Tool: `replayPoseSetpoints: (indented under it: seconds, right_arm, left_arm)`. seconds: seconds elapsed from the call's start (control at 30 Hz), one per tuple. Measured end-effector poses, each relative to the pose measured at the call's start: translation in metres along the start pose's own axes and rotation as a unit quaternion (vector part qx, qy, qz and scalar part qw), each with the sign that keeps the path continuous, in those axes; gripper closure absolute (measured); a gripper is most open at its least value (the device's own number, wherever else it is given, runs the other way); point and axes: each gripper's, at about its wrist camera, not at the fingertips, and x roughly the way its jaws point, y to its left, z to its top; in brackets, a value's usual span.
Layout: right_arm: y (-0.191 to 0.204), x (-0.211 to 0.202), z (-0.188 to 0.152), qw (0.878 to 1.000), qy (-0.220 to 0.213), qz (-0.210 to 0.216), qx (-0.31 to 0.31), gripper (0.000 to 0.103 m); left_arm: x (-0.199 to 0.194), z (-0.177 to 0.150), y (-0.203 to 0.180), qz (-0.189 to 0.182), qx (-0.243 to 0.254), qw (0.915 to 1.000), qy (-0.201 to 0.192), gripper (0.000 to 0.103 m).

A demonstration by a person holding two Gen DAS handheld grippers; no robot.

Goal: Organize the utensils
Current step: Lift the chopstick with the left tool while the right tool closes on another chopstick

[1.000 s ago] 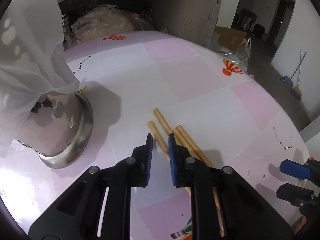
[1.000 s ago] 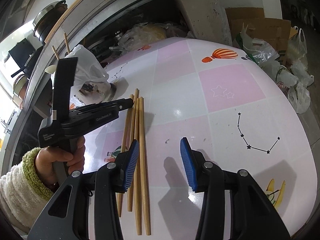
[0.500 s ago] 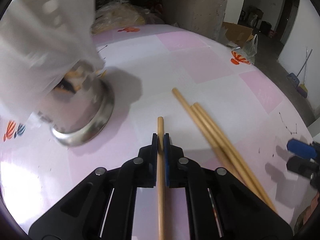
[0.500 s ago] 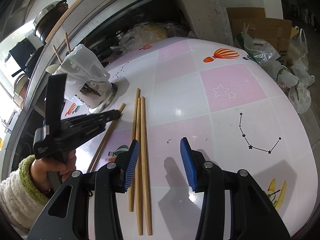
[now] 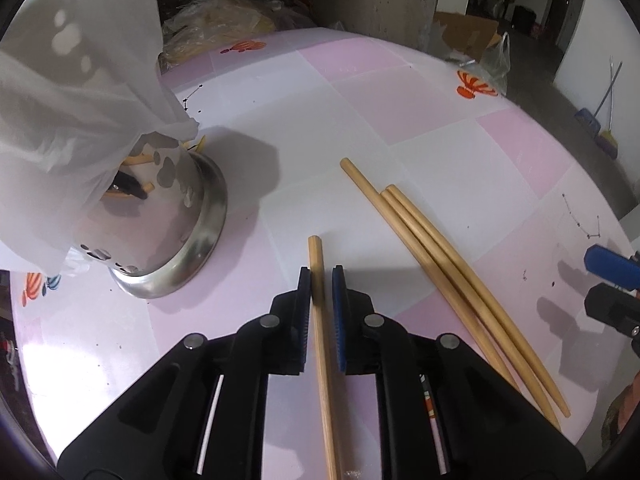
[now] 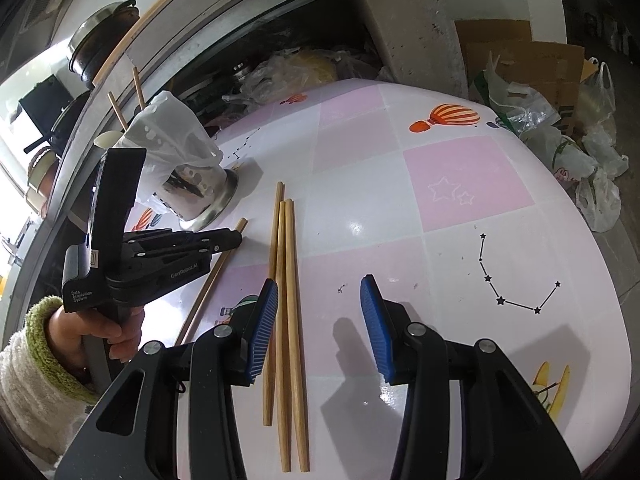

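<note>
One wooden chopstick (image 5: pixel 316 256) lies between the jaws of my left gripper (image 5: pixel 321 276). The jaws are opening: the stick rests against the left pad and a gap shows at the right pad. In the right wrist view this stick (image 6: pixel 208 288) slants on the table under the left gripper (image 6: pixel 236 238), which a hand in a fleece sleeve holds. Three more chopsticks (image 5: pixel 432 248) lie side by side to the right. My right gripper (image 6: pixel 318 304) hangs open over the table, its left pad just above those three chopsticks (image 6: pixel 285 280). A perforated steel utensil holder (image 5: pixel 188 240) stands at the left.
A white plastic bag (image 5: pixel 72 80) drapes over the holder, which has sticks inside. The round pink-and-white table (image 6: pixel 460 184) drops off at the right. Bags and cardboard (image 6: pixel 532 64) lie on the floor beyond. Cluttered shelves and pots stand behind the table.
The left gripper closed on one chopstick and drew it left, away from the other three and nearer the holder; its jaws have since loosened. The right gripper has not moved.
</note>
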Motion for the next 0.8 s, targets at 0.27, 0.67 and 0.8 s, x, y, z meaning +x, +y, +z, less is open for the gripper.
replayPoseSetpoints:
  seconds: [0.27,0.67,0.8]
  right_arm:
    - [0.003,0.0,0.0,1.0,-0.001,0.001,-0.002,0.061]
    - [0.005,-0.008,0.003,1.0,-0.01,0.003,-0.007,0.061]
    - [0.011,-0.008,0.013,0.999,-0.016,0.022,-0.022,0.061]
  left_arm:
    - [0.001,0.005,-0.004,0.013,-0.004,0.9998,0.012,0.097]
    - [-0.048,-0.003,0.017,-0.024,-0.041,0.9972,-0.058,0.098]
    - [-0.097,-0.009,0.038,-0.043,-0.07,0.989,-0.124,0.098]
